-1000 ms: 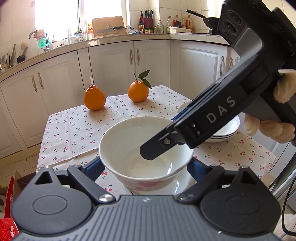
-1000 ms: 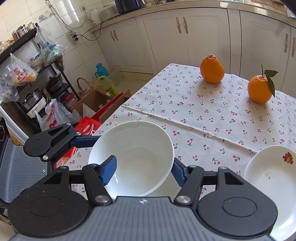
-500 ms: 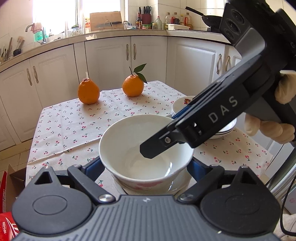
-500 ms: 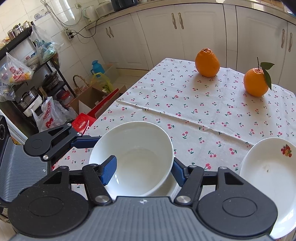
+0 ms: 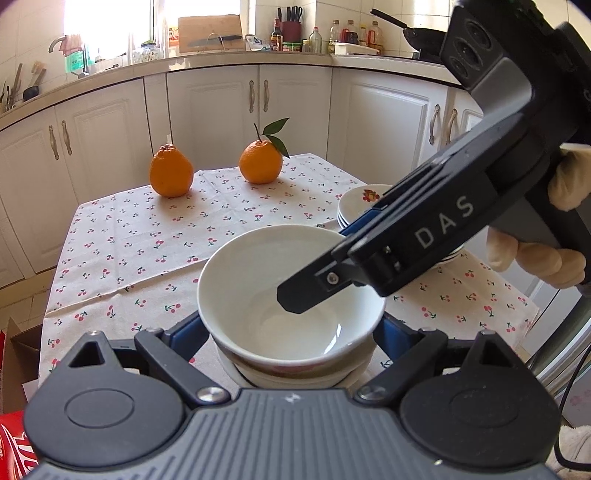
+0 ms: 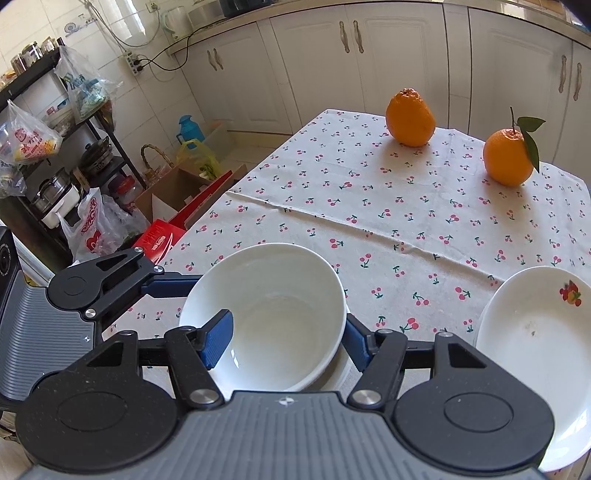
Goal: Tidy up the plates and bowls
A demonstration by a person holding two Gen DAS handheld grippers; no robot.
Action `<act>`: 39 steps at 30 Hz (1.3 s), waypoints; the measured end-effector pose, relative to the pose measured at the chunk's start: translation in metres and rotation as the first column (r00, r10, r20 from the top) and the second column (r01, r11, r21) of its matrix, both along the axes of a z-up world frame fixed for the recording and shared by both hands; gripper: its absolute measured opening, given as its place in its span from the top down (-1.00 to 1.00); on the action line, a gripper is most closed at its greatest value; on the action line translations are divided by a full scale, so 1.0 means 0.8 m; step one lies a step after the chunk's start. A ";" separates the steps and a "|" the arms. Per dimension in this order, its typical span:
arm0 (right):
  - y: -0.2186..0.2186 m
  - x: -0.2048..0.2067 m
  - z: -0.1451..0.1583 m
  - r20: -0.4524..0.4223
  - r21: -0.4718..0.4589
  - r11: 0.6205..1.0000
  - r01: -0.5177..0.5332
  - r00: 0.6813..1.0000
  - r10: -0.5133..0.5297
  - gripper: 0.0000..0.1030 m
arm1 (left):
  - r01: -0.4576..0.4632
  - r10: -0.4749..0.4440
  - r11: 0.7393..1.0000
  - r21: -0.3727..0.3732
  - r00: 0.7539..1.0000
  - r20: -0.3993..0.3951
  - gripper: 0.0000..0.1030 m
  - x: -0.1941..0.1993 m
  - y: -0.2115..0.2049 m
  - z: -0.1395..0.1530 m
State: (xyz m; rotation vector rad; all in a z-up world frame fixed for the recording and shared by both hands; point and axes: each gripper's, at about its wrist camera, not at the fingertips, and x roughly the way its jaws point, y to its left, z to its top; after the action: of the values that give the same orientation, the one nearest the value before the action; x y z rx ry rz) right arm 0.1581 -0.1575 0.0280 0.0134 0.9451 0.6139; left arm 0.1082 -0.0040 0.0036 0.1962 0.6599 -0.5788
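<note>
Two grippers on one bowl [image 5: 280, 295]: left [image 5: 288, 332] spread wide around its sides, right [image 6: 284, 339] straddling the rim, one finger inside. Plates [image 6: 532, 332] just beside, oranges [image 5: 260, 162] well beyond.

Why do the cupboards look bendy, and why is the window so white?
Both wrist views use fisheye lenses, so the straight cupboards curve near the edges. In the left wrist view, sunlight overexposes the window. In the right wrist view, both oranges cast soft shadows on the tablecloth.

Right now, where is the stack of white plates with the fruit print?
In the right wrist view, the stack of white plates sits at the table's right edge, beside the white bowl.
</note>
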 end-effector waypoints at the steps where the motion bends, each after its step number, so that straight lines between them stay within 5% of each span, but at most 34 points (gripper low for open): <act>1: 0.000 0.000 0.000 0.001 0.000 1.000 -0.001 1.000 0.001 -0.35 | 0.000 0.000 1.000 0.000 1.000 0.001 -0.83 0.000 0.000 0.000; 19: 0.001 -0.001 0.000 0.004 -0.007 1.000 -0.001 1.000 0.001 -0.36 | 0.001 -0.001 1.000 -0.010 1.000 -0.009 -0.84 0.003 0.001 -0.001; 22: 0.001 0.000 0.000 0.004 0.004 1.000 0.001 1.000 -0.001 -0.49 | 0.002 -0.003 1.000 -0.015 1.000 -0.013 -0.88 0.005 0.002 -0.001; 24: 0.000 -0.001 0.002 0.013 0.016 1.000 0.007 1.000 -0.007 -0.81 | 0.006 -0.006 1.000 -0.019 1.000 -0.015 -0.93 0.005 0.003 -0.003; 26: 0.000 -0.004 0.004 0.030 0.020 1.000 0.010 0.999 -0.011 -0.92 | 0.005 -0.005 1.000 -0.015 1.000 -0.008 -0.93 0.003 0.004 -0.002; 39: 0.009 -0.018 -0.002 0.108 -0.051 0.998 0.033 0.994 -0.027 -1.00 | 0.027 -0.027 1.000 0.000 0.999 0.024 -0.94 -0.026 0.022 0.006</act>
State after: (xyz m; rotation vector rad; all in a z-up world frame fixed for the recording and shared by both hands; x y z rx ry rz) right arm 0.1439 -0.1503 0.0266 -0.0516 0.8556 0.5565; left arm 0.0877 0.0134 0.0081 0.2116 0.6342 -0.6019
